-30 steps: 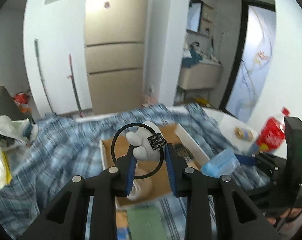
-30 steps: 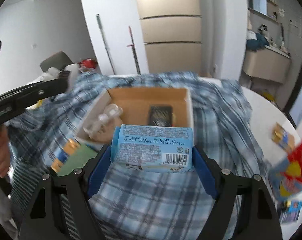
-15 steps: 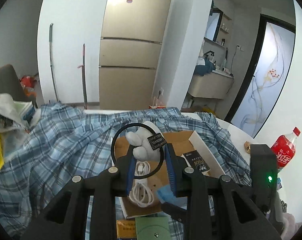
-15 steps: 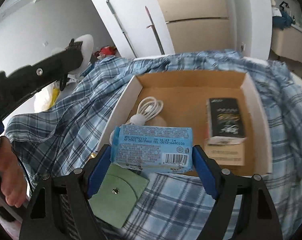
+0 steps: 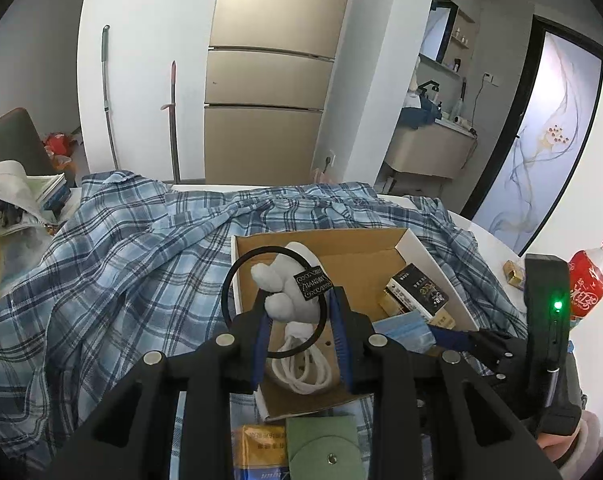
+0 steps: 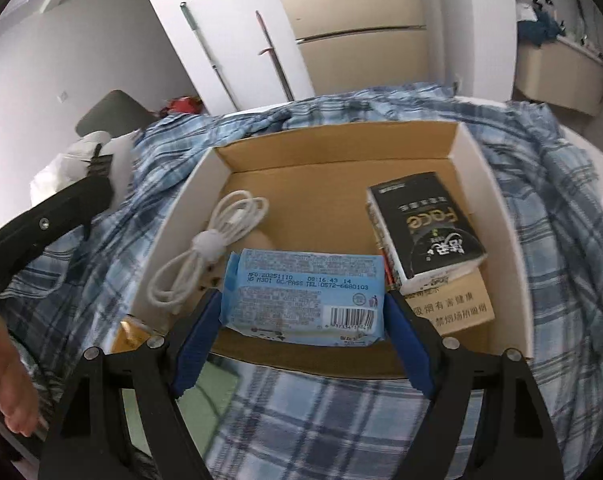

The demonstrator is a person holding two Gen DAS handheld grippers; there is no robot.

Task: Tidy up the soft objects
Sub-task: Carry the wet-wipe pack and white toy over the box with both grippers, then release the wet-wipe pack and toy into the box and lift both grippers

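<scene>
While we hold the pale blue plastic tissue packet over the near edge of the open cardboard box, the right gripper has its blue-padded jaws pinching the packet by its two short ends. The packet hangs level, above the bare cardboard floor between a coiled white charging cable on the left and a black cigarette carton on the right.

To do this step well, we judge we should lower the packet straight down into that gap, keep it level, and spread the jaws only once it rests on the floor, so it does not tip onto the cable or carton.

The left gripper waits above the box's left side, its jaws pressed on a small white plush toy on a black hair band. We should keep it clear until the right withdraws.

The box sits on a blue plaid shirt spread over the desk.
</scene>
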